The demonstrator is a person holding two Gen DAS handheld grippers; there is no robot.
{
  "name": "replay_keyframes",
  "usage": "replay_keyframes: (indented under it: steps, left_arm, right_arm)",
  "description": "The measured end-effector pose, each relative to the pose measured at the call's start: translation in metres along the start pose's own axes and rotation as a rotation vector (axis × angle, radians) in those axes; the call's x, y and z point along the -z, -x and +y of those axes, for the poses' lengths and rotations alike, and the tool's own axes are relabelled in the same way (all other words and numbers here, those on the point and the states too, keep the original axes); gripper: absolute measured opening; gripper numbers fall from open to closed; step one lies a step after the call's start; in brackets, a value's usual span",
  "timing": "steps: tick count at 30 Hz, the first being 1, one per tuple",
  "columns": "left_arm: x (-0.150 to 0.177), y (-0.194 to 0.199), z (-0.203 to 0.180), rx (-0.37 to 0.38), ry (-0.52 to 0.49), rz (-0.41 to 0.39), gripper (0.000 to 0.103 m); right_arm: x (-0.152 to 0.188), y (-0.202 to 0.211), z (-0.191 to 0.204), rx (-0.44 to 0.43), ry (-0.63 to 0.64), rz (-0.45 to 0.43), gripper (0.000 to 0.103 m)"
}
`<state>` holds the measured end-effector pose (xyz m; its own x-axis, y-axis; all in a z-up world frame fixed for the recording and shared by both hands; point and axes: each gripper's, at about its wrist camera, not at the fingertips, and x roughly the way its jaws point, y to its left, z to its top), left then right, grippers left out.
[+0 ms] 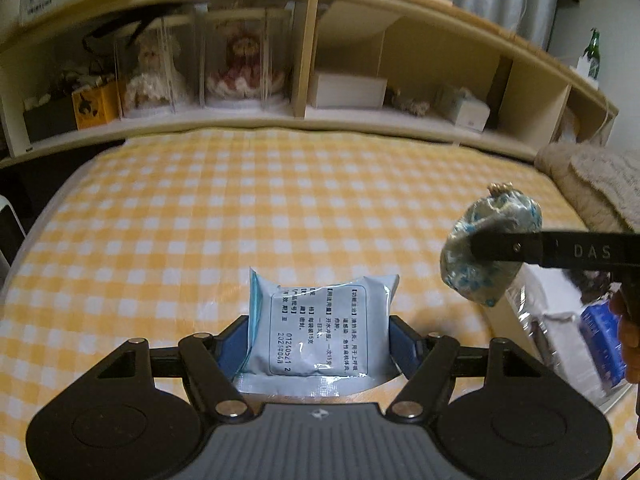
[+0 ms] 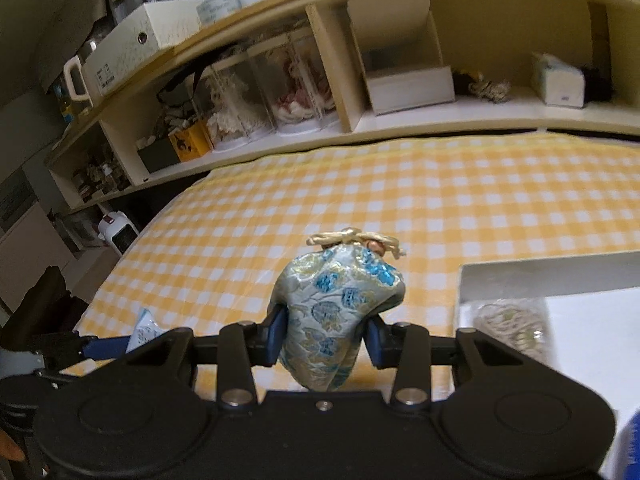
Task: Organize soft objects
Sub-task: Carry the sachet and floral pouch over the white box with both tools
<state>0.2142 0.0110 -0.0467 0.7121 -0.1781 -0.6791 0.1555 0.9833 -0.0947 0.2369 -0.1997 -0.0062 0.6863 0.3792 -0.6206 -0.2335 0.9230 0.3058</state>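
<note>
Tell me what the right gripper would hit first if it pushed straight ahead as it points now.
Holding the blue-patterned brocade drawstring pouch, the right gripper points over the yellow-and-white checked bedcover. Nothing stands in that line; it would probably meet the cover, or the wooden headboard shelf beyond. Depth is unclear.

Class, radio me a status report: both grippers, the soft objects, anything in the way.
Left gripper shut on blue packet. Right gripper shut on brocade pouch, held above checked bedspread. White box alongside; nothing blocking.

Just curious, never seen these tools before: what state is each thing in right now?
Left tool: shut on the packet.
Packet: gripped, upright.
Right tool: shut on the brocade pouch.
Brocade pouch: held up, drawstring tied.
White box: open.
</note>
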Motion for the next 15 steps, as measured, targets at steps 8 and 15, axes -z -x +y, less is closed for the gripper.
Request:
replay_keyframes:
  steps: [8, 15]
  left_arm:
    - [-0.007, 0.022, -0.013, 0.035, 0.008, -0.062, 0.073]
    - [-0.009, 0.028, -0.039, 0.057, 0.001, -0.071, 0.073]
  right_arm:
    - [-0.001, 0.047, -0.006, 0.016, 0.0, -0.066, 0.041]
    - [0.004, 0.084, -0.026, 0.05, -0.037, -0.109, 0.041]
